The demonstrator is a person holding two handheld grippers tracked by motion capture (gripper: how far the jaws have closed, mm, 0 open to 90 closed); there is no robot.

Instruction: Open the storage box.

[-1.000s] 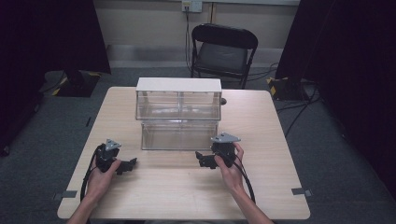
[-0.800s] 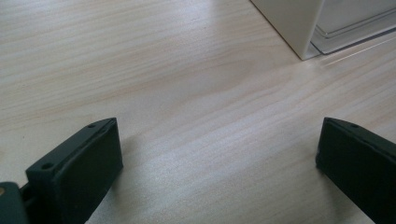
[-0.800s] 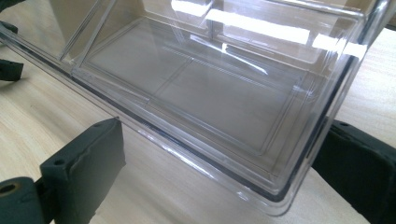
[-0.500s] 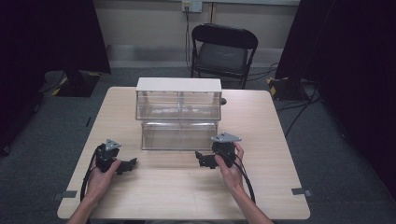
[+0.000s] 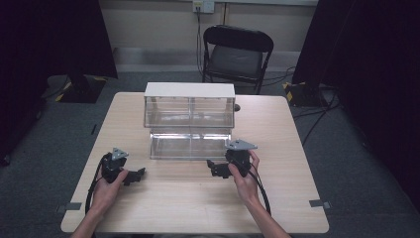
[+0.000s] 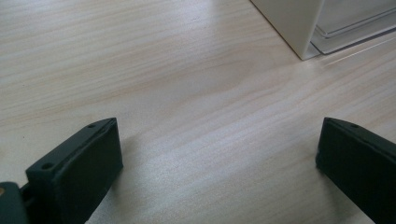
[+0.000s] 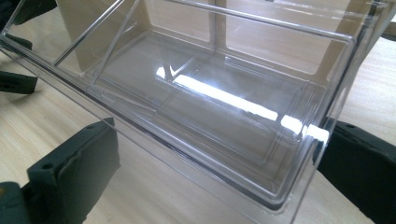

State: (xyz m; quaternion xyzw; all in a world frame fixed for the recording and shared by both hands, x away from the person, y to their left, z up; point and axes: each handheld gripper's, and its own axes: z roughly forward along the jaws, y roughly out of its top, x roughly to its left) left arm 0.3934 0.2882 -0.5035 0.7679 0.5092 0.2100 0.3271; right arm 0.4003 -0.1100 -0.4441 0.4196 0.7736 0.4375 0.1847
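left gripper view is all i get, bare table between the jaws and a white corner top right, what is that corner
observer: It's the side of a clear cabinet with a white top; its lower drawer is pulled out toward the person.
operator: anything in the drawer
observer: It looks empty in the right gripper view.
operator: where's the right gripper
observer: The right gripper is at the drawer's front right corner. Its jaws have just been opening and stand wide, with the front wall between them, unclamped.

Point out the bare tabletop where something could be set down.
Free: the strips left and right of the clear drawer unit, and the near edge of the table between the forearms. Crowded: in front of the pulled-out drawer, by the right claw.
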